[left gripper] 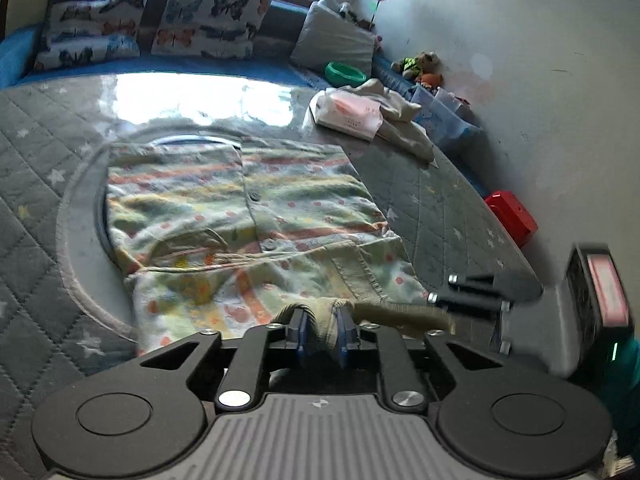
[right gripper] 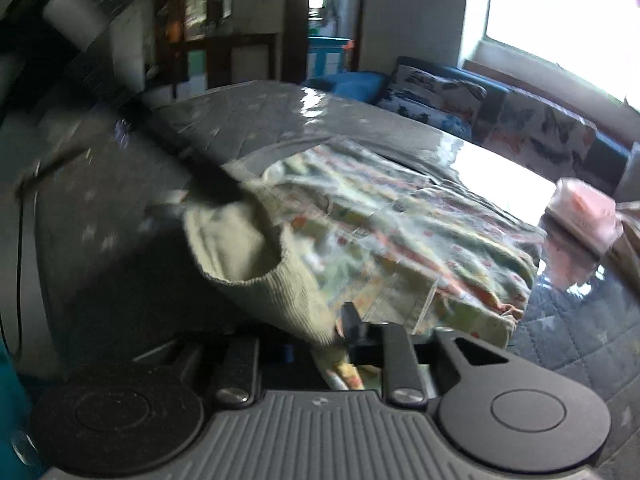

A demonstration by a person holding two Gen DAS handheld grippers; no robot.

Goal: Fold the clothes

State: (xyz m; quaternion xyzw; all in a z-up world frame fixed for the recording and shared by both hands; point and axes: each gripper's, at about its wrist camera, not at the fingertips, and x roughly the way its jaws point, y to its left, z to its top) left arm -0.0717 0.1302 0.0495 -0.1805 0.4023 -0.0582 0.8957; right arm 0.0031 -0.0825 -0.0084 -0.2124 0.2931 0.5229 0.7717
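A small striped and dotted cardigan (left gripper: 248,208) lies buttoned on a grey quilted table. My left gripper (left gripper: 322,332) is shut on its ribbed hem at the near edge. The right gripper shows at the right of that view (left gripper: 468,300), next to the same hem. In the right wrist view the cardigan (right gripper: 400,232) is blurred and its ribbed hem (right gripper: 256,264) is lifted. My right gripper (right gripper: 332,344) is shut on that hem.
A tissue pack (left gripper: 348,114) and a beige cloth (left gripper: 404,120) lie at the table's far right. A red box (left gripper: 512,216) sits by the wall. Butterfly cushions (left gripper: 208,24) line a blue sofa behind. A green bowl (left gripper: 344,72) sits there.
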